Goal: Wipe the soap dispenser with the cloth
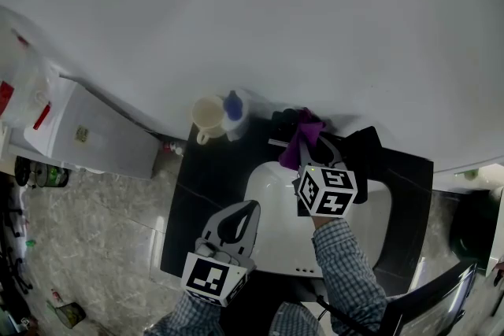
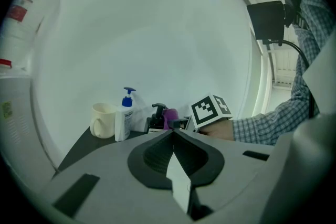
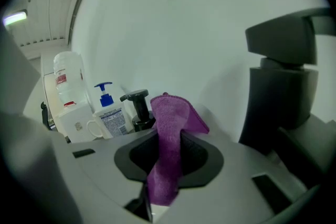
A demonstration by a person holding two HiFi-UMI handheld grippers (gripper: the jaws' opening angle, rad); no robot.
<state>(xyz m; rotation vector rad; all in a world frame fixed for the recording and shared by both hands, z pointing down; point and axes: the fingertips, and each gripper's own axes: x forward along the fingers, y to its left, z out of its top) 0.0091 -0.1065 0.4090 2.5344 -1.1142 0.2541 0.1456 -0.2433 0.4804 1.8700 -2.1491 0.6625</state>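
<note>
A dark worktop [image 1: 193,201] carries a white sink [image 1: 272,208], and the left gripper [image 1: 242,212] hangs over the sink's near edge, jaws together on nothing. The right gripper [image 1: 319,157] has its jaws clamped on the purple cloth [image 3: 168,128], close by the black soap dispenser [image 3: 137,107] at the back of the worktop.

Left gripper [image 1: 249,207] held low and close to the body, jaws pressed together with nothing between them, right gripper [image 1: 315,149] reached further forward, jaws clamped on a purple cloth [image 3: 170,128], checked sleeve [image 1: 346,264] on the right forearm
</note>
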